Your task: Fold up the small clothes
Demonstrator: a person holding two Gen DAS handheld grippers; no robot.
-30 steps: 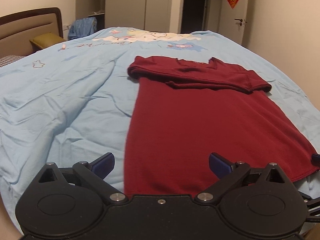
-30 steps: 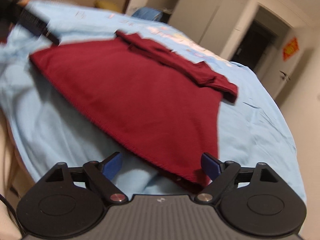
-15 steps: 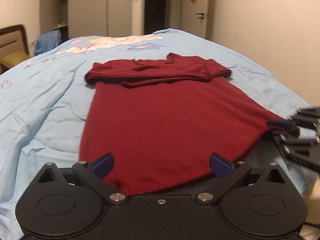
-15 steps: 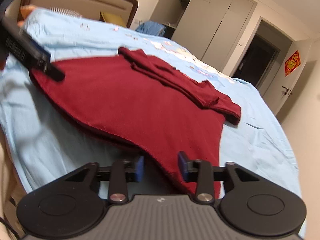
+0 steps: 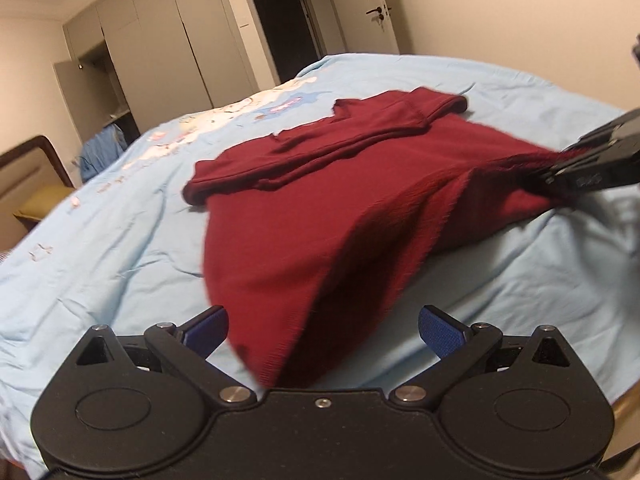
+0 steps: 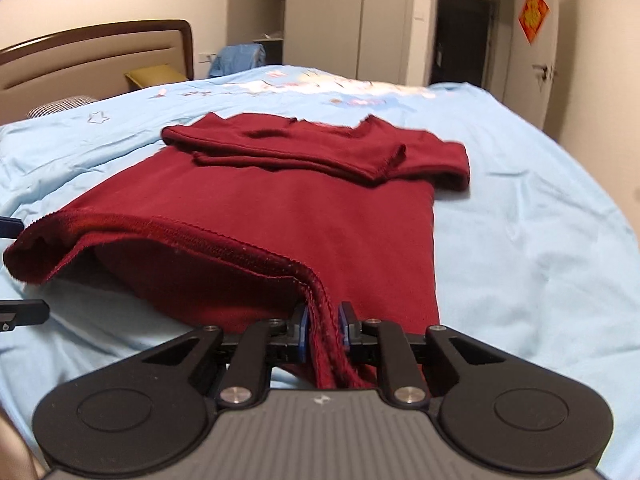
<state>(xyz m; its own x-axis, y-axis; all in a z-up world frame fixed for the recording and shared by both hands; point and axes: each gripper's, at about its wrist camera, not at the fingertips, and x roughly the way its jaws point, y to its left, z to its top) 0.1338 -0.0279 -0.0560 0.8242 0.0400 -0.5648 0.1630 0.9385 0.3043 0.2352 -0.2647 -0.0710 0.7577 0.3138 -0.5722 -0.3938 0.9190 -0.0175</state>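
A dark red T-shirt [image 5: 320, 200] lies on the light blue bedsheet [image 5: 100, 240], its sleeves folded in across the chest. My left gripper [image 5: 322, 330] is open, with the shirt's bottom left hem corner lying between its blue pads. My right gripper [image 6: 323, 332] is shut on the shirt's bottom right hem corner [image 6: 320, 304] and lifts it off the sheet. The right gripper also shows at the right edge of the left wrist view [image 5: 588, 172], pulling the hem up. The shirt [image 6: 300, 208] stretches away toward the collar.
The bed's wooden headboard [image 6: 100, 52] and a yellow pillow [image 6: 156, 74] are at the far left. A wardrobe [image 6: 320, 20], a dark doorway [image 6: 460, 36] and a door with a red decoration [image 6: 534, 14] stand beyond. The bed's near edge is just below the grippers.
My right gripper has closed fully on the right hem corner and raised it. My left gripper has moved in to the left hem corner and stays open.
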